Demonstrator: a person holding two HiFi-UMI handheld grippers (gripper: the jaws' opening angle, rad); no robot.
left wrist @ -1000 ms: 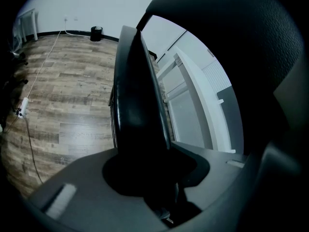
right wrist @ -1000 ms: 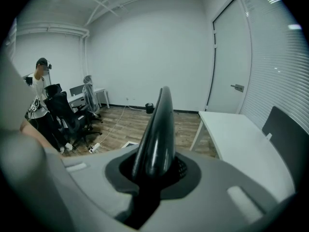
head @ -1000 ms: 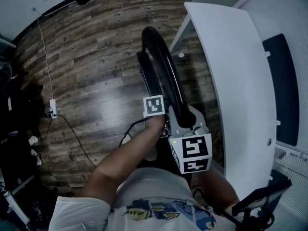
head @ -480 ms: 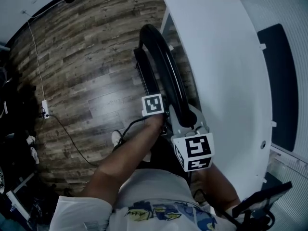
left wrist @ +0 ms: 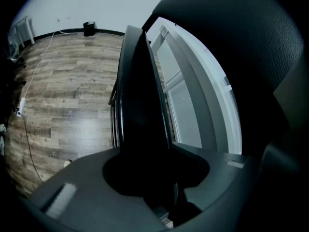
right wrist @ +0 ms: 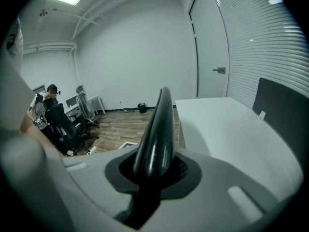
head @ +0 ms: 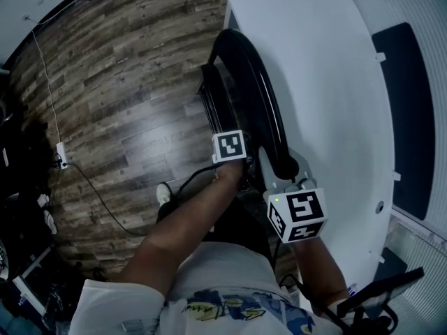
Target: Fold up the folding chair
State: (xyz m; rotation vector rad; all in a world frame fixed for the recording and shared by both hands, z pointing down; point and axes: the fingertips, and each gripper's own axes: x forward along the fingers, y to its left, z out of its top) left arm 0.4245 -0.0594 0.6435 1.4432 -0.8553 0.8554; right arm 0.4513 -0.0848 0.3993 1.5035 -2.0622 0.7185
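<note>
Item: black folding chair [head: 246, 82], looking folded near flat, standing on the wooden floor [head: 119, 96] just left of the white table [head: 321, 54].

Hazards: I am judging the glossy frame tube could be slipping through the pads, or the frame could be knocking the table edge if swung right.

Position: right hand-held gripper [right wrist: 153, 175] is clamping narrowly on that tube; left hand-held gripper [left wrist: 157, 178] is gripping the dark panel edge, chair extending far from both.
</note>
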